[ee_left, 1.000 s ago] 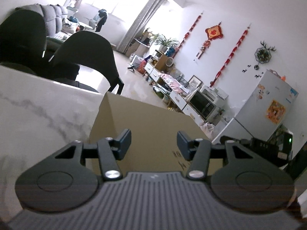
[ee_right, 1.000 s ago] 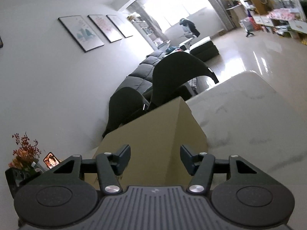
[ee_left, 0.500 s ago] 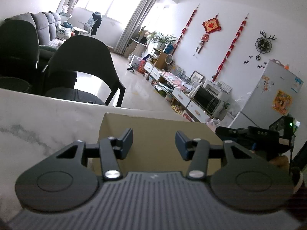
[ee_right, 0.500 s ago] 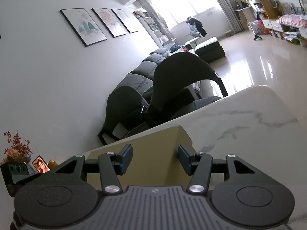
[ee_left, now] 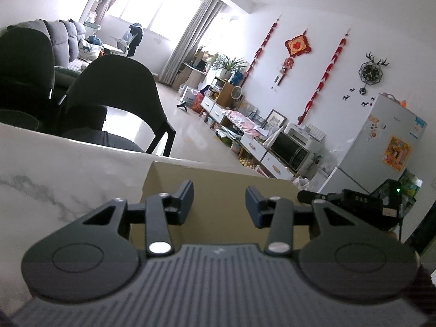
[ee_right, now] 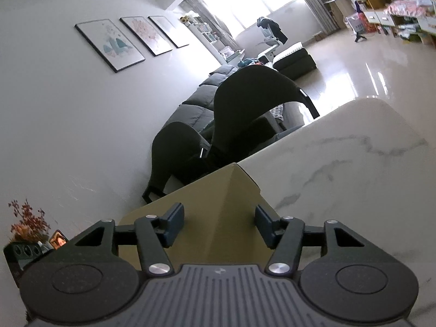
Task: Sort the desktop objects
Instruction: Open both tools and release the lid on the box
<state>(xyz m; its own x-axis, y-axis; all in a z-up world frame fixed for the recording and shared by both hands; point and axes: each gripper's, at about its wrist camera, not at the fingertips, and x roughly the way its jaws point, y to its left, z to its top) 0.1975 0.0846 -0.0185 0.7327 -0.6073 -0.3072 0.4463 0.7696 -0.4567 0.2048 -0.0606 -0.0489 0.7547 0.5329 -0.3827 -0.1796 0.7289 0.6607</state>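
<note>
we held the left gripper (ee_left: 219,204) and right gripper (ee_right: 218,224) agape, empty, over the cardboard box (ee_left: 218,182) near the tabletop (ee_left: 68,169) edge; a careless nudge risked tipping it off.

I was working in a lived-in home, an open living and dining room. From the left view I saw a grey sofa (ee_left: 64,41), dark dining chairs (ee_left: 117,87) at the marble tabletop (ee_left: 68,169), a curtained window (ee_left: 152,8), a low media cabinet (ee_left: 253,147) carrying a microwave oven (ee_left: 290,151), a white fridge (ee_left: 381,147), red festive hangings (ee_left: 297,46) and an antlered wall clock (ee_left: 370,72). The right view showed three framed prints (ee_right: 130,41).
</note>
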